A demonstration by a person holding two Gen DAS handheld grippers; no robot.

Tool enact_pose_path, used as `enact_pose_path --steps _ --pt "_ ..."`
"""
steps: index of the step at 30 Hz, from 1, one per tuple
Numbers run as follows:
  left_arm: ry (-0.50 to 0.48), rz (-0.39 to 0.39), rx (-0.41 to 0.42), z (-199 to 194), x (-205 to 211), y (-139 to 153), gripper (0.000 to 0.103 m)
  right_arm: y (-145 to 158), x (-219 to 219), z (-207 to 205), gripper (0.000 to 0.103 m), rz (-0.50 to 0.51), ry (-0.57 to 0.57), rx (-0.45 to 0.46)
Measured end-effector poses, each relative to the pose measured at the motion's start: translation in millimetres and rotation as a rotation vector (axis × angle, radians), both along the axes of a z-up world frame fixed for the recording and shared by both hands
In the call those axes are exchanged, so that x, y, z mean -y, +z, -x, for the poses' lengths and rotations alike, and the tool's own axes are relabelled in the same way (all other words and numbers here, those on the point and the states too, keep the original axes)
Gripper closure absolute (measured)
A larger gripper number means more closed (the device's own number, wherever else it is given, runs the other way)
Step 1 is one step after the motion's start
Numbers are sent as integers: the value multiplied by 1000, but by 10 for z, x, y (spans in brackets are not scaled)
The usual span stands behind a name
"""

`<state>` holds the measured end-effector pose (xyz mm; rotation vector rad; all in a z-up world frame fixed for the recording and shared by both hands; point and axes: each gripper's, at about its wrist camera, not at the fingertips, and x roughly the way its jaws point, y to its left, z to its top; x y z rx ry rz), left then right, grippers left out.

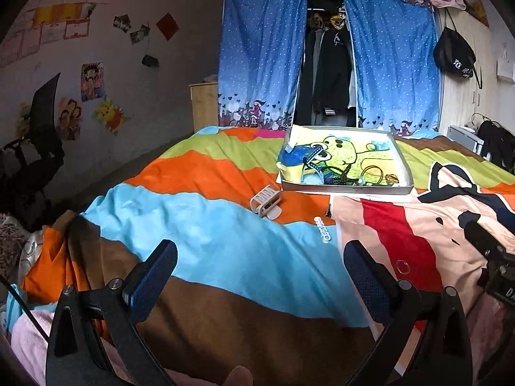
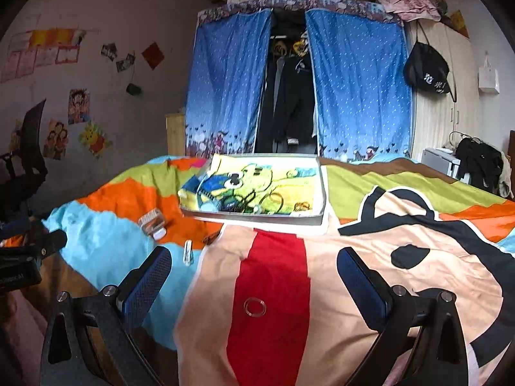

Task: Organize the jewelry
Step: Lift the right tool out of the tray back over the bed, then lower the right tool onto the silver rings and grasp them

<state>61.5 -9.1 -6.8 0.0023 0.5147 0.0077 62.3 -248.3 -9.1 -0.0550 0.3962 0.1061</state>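
Both grippers, left (image 1: 260, 267) and right (image 2: 254, 271), spread wide and gripping nothing, hovering over bedspread (image 2: 370, 273) with clear ring (image 2: 255, 306) between right fingers.

Both tools, left (image 1: 260, 268) & right (image 2: 254, 275): black frames w/ silver screws, blue textured pads (image 2: 146, 284).

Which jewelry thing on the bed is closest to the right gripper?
The clear ring on the red stripe, right between the open right gripper fingers. The white hair clip and the pale comb clip lie farther off, to the left.
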Motion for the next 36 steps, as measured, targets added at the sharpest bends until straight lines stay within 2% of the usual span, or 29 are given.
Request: enact_pose_path --steps 9,15,19,22,34,36 --pt "40 -1 -102 -150 -81 -149 2 -112 -16 -109 0 6 -1 -77" --pt "35 8 -191 -313 -120 -250 2 -220 42 -287 0 -11 -27 -184" --pt "-31 50 -299 -507 -126 -350 2 -302 149 -419 0 -74 -28 -269" --pt "-67 68 -349 -655 -125 -383 2 -366 234 -516 0 -127 -26 -330" --pt "-89 96 -436 -1170 -169 -568 2 -673 383 -887 0 -270 -9 -534" --pt "-100 112 -449 -1196 -174 -595 2 -723 392 -932 5 -293 -4 -559"
